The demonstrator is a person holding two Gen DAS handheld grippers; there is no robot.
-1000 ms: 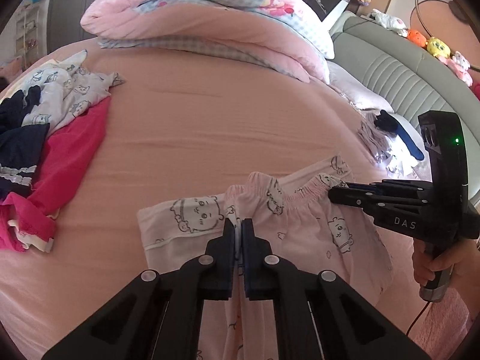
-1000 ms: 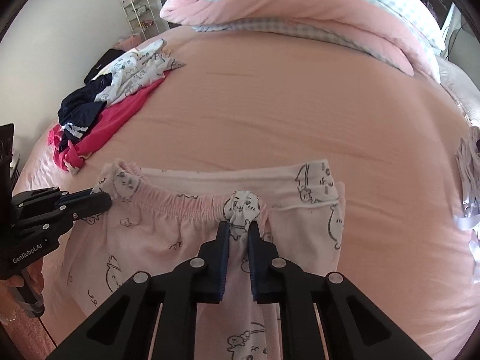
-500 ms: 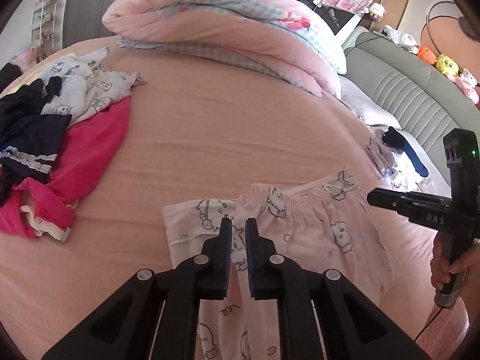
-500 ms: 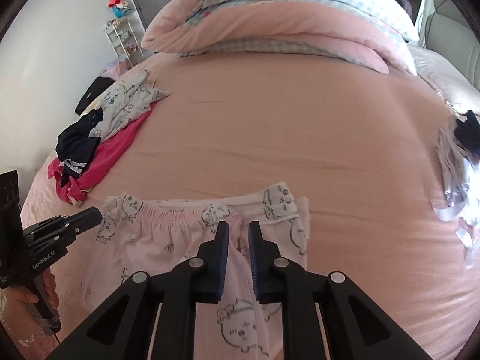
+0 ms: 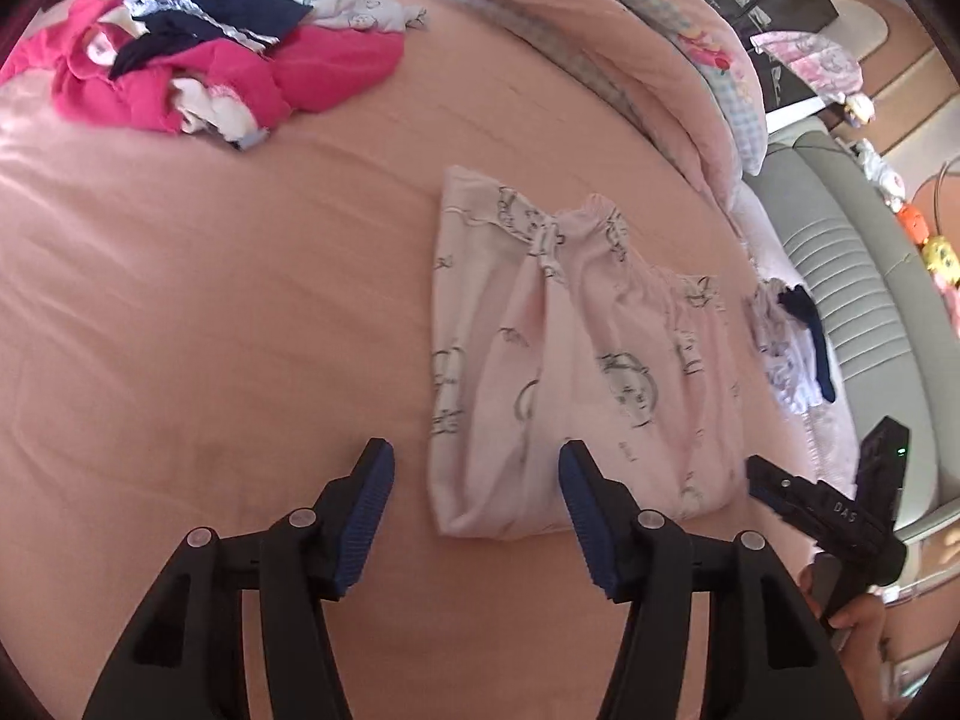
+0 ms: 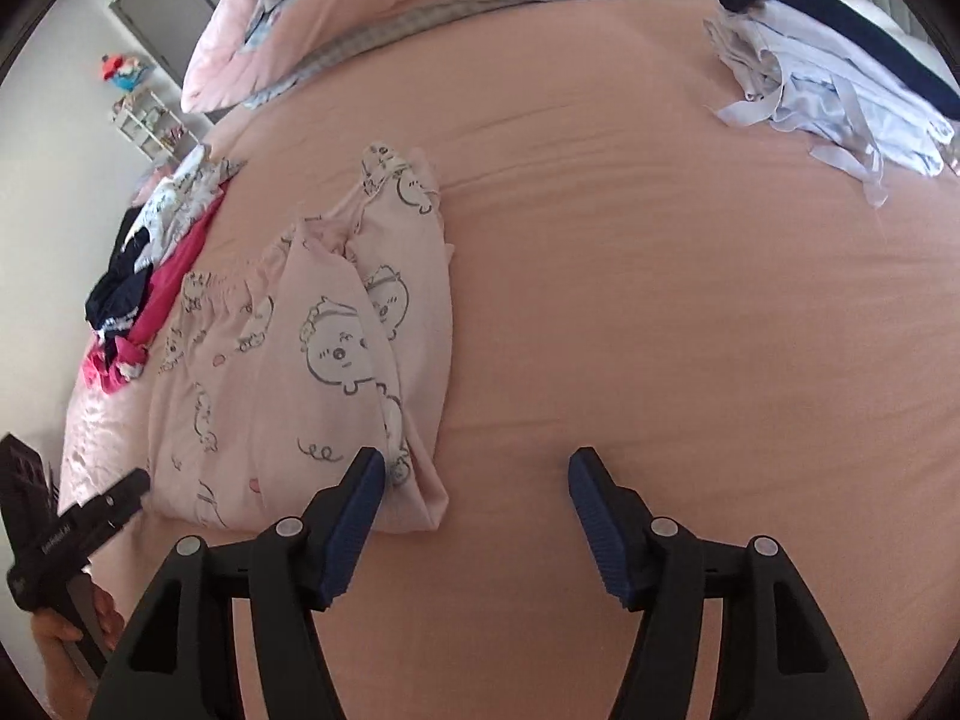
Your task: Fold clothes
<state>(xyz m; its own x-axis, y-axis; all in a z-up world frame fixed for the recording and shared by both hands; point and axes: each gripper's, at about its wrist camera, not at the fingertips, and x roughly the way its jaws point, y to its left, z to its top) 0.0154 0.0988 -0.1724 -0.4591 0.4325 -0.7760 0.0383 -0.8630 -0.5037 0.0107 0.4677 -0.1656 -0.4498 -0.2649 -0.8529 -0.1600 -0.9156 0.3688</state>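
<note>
Pink pyjama trousers [image 5: 576,360] lie folded in a compact bundle on the bed [image 5: 240,312]. Left gripper [image 5: 477,480] and right gripper [image 6: 477,480] both hold nothing, fingers wide apart. Judged: fold released; unfolded pile [image 5: 198,60] remains.

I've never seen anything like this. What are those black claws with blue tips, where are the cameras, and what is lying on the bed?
There is no robot here: a person holds a two-fingered tool in each hand, with a fisheye camera on each looking along its fingers. One picture is from the left hand-held gripper, the other from the right hand-held gripper. Both are open and hold nothing. Between them, on the pink bedsheet, lie folded pale pink pyjama trousers with cartoon prints. Further off are a heap of magenta, navy and white clothes, a small stack of pale lilac and navy clothes and a rolled pink duvet.
</note>
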